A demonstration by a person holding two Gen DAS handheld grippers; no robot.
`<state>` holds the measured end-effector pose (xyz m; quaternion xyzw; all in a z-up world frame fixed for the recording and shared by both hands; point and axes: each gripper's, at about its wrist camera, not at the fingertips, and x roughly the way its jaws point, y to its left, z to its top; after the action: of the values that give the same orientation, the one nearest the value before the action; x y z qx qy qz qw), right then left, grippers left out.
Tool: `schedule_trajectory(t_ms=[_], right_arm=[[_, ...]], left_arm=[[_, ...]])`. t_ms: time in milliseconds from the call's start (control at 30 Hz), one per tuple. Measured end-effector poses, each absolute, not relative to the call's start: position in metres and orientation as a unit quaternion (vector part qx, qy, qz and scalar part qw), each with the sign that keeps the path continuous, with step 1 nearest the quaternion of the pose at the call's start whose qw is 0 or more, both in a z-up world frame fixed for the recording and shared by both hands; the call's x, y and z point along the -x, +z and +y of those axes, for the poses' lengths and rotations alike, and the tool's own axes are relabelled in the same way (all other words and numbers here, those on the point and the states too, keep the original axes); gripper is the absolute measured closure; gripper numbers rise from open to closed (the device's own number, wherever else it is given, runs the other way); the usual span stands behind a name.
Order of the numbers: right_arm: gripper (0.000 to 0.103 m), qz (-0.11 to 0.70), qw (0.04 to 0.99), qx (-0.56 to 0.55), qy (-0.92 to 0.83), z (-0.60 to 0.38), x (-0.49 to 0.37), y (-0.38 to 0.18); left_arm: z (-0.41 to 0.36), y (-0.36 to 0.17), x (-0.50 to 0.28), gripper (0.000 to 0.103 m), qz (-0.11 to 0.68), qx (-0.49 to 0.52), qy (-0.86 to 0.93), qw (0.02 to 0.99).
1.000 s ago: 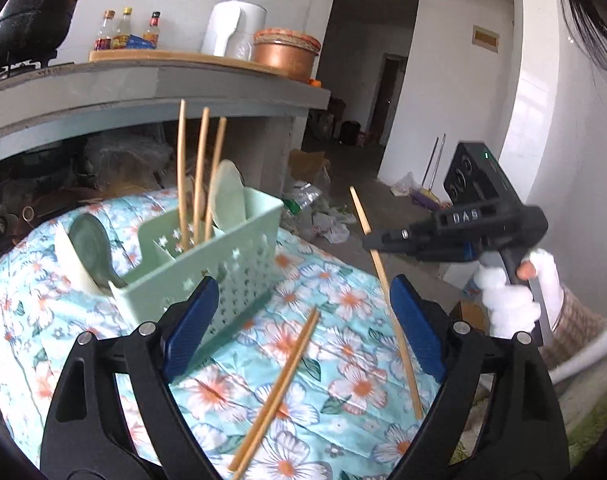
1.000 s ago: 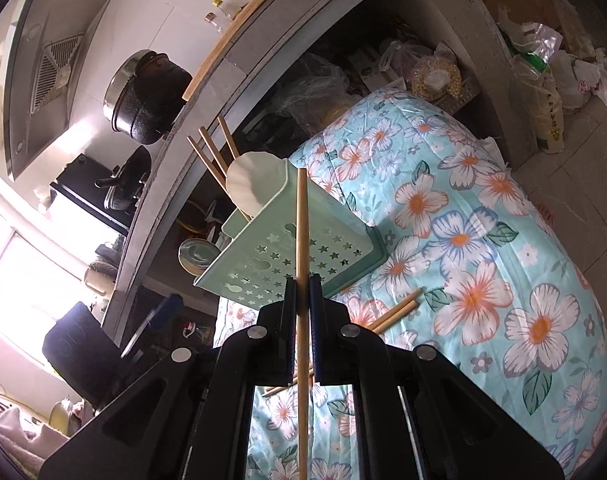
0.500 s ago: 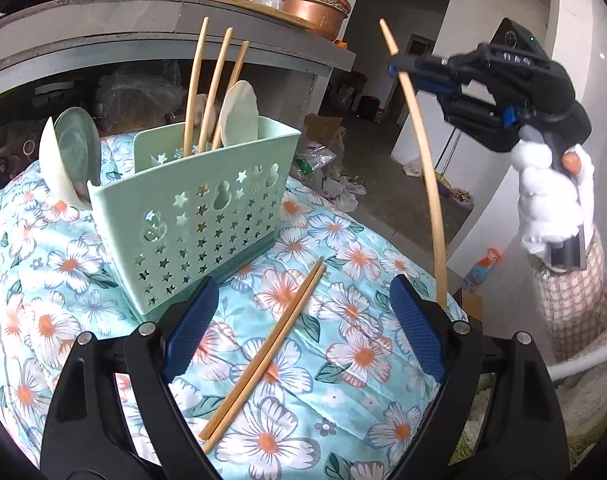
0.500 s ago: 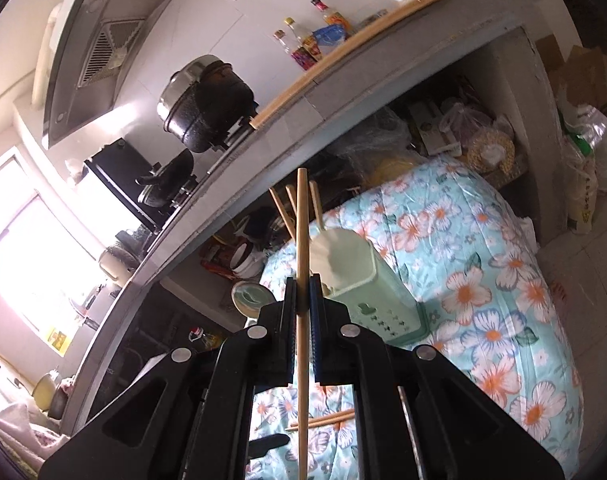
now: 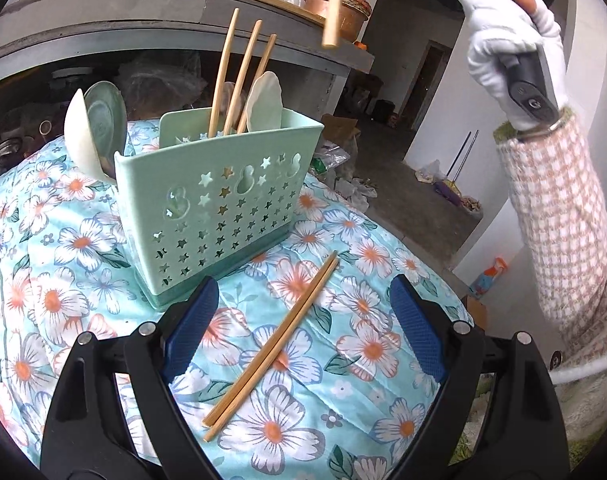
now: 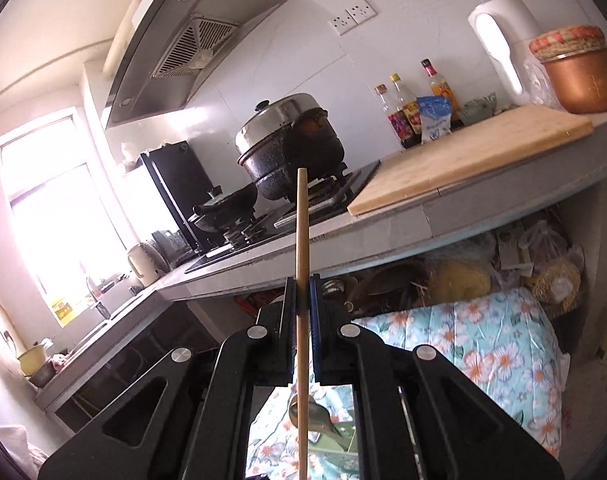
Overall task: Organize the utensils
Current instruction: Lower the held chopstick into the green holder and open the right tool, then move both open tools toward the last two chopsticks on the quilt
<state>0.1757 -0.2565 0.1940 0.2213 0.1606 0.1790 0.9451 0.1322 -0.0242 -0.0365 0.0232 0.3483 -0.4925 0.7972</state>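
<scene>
One chopstick [image 6: 302, 240] is clamped in the right gripper [image 6: 302, 294] jaws; left gripper [image 5: 303, 328] jaws apart — empty.

A white knit glove [image 5: 507, 40] and a pink-and-cream checked sleeve [image 5: 559, 216] cover the arm at right. Each black hand-held gripper, left [image 5: 303, 320] and right [image 6: 301, 300], has blue textured pads [image 5: 415, 324], silver screws [image 6: 255, 333] and triangular cut-outs in its frame.
</scene>
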Motion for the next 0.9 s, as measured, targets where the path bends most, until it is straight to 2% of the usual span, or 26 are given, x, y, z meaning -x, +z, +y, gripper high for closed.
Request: schedule_trajectory(t_ms=[267,600,633,700,733,900], right_arm=[[0.096,0.181,0.961,-0.146,0.147,-0.231,-0.222,0.165],[0.095,0.242,0.959,-0.07,0.128,-0.204,-0.231,0.109],[0.092,0.247,0.958,-0.067,0.13,-0.203,-0.231,0.107],[0.078,0.246,0.958,-0.07,0.13,-0.203,-0.227,0.106],[0.067,0.243,0.958,-0.074,0.131,-0.204,-0.224,0.108],[0.046,0.231,0.959,-0.094,0.134,-0.21,-0.205,0.114]], left_arm=[[-0.016,-0.038,-0.138,0.02,0.357,-0.018,-0.479,0.802],[-0.012,-0.039,-0.143,0.02,0.361,-0.014,-0.472,0.804],[-0.012,-0.039,-0.143,0.02,0.361,-0.014,-0.472,0.804],[-0.014,-0.039,-0.143,0.02,0.361,-0.015,-0.472,0.804],[-0.015,-0.039,-0.143,0.02,0.361,-0.015,-0.473,0.804],[-0.019,-0.042,-0.143,0.02,0.362,-0.015,-0.474,0.803]])
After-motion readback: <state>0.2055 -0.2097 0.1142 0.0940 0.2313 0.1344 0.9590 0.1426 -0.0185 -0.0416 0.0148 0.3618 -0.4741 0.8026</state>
